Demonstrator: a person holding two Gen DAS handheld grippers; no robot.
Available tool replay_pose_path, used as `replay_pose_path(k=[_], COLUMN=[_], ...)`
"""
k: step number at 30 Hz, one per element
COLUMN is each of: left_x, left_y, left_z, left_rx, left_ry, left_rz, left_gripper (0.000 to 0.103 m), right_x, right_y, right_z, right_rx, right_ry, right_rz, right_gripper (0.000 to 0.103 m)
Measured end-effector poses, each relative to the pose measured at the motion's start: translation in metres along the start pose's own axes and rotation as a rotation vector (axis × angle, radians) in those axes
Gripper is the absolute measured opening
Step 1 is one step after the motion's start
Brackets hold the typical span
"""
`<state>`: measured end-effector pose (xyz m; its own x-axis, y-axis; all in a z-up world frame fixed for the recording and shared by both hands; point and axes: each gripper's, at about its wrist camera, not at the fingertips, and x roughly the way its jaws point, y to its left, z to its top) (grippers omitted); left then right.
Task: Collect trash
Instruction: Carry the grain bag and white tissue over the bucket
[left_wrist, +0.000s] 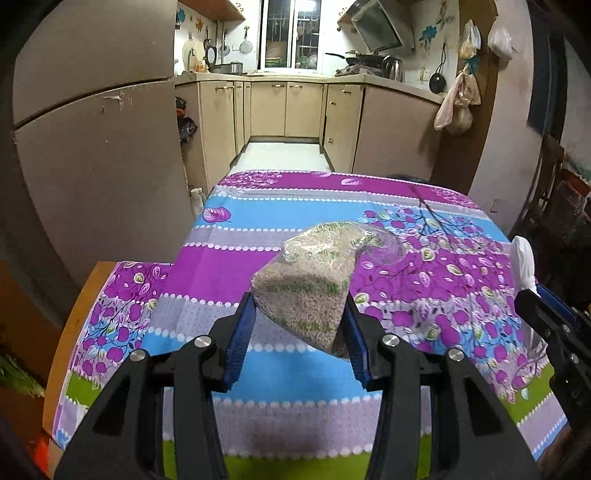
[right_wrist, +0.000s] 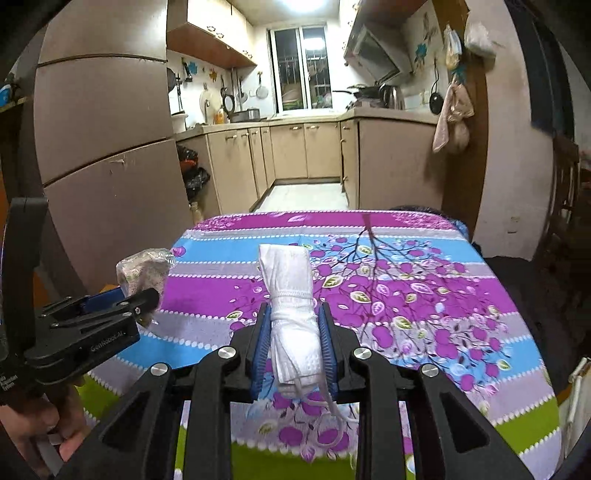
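Note:
My left gripper (left_wrist: 300, 306) is shut on a clear plastic bag of pale grains (left_wrist: 310, 288), held up above the table. The same bag (right_wrist: 142, 275) and the left gripper (right_wrist: 147, 295) show at the left of the right wrist view. My right gripper (right_wrist: 294, 314) is shut on a rolled white face mask (right_wrist: 291, 295) with its ear loops dangling below the jaws. That mask (left_wrist: 522, 262) also pokes up at the right edge of the left wrist view, in the right gripper (left_wrist: 524, 291). Both items hang clear of the cloth.
The table carries a purple, blue and green flowered cloth (right_wrist: 406, 295). A tall beige fridge (left_wrist: 92, 147) stands close on the left. Behind the table a kitchen aisle (left_wrist: 284, 151) runs between beige cabinets. A hand (right_wrist: 40, 417) holds the left gripper's handle.

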<state>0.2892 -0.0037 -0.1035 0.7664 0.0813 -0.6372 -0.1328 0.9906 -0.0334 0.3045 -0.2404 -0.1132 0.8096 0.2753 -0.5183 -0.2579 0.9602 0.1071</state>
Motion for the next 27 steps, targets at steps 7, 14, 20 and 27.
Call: replay_pose_path(k=[7,14,20,27], left_x=[-0.019,-0.040,-0.062,-0.085], left_y=[-0.021,-0.067,-0.135,-0.238], left_z=[0.000,0.001,0.003,0.002], left_rx=[0.023,0.075,0.154,0.274], left_ry=[-0.017,-0.034,-0.039,-0.025], left_rz=[-0.043,-0.126,-0.243,-0.409], left_gripper=[0.044,0.044,0.044,0.044], right_x=[-0.034,-0.084,-0.136,-0.202], right_y=[-0.016,-0.059,-0.120,-0.203], right_z=[0.000,-0.001,-0.005,-0.023], right_rx=[0.029,0.083,0.123,0.206], right_ry=[-0.028,-0.062,-0.080,-0.072], right_rz=[-0.042,-0.146,-0.279,-0.449], right_gripper=[0.027,0.027,0.027,0.027])
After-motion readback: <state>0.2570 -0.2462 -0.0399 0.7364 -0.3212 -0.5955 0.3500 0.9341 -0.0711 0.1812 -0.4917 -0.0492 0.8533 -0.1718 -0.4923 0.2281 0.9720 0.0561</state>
